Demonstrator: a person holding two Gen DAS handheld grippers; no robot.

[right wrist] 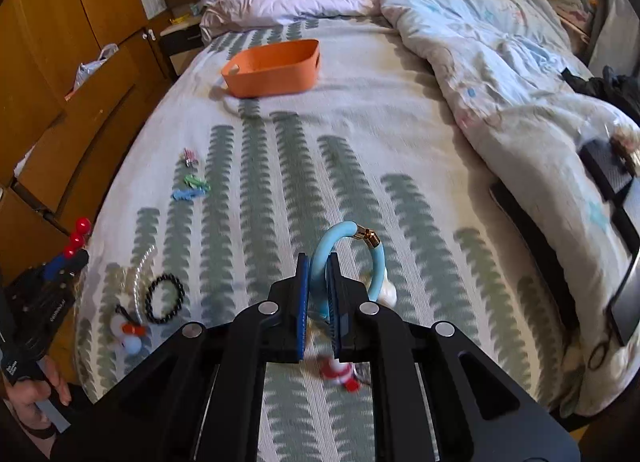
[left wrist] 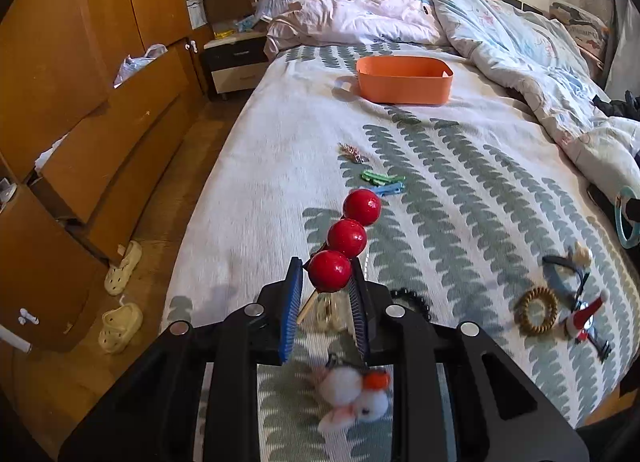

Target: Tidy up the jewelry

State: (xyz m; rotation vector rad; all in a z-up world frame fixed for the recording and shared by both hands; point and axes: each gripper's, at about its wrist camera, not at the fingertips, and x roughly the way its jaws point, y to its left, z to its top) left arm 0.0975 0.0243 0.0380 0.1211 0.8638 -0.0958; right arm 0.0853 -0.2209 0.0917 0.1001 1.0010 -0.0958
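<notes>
Tongs on our left (left wrist: 326, 290) clamp a hair stick (left wrist: 340, 246) of three glossy red balls on a thin wooden skewer, held above the bed (left wrist: 248, 190). Beyond it we count one sparkly clip (left wrist: 352, 153), two green clips (left wrist: 378, 178) and one blue clip (left wrist: 390, 190), then one orange bin (left wrist: 404, 80) farther up the bed. Only the left wrist view shows the amber coil hair tie (left wrist: 538, 310). The right wrist view alone shows our right tongs (right wrist: 320, 286) pinched together on a pale blue bangle (right wrist: 348, 258) with a gold clasp, and a black bead bracelet (right wrist: 165, 299) lying at the left.
</notes>
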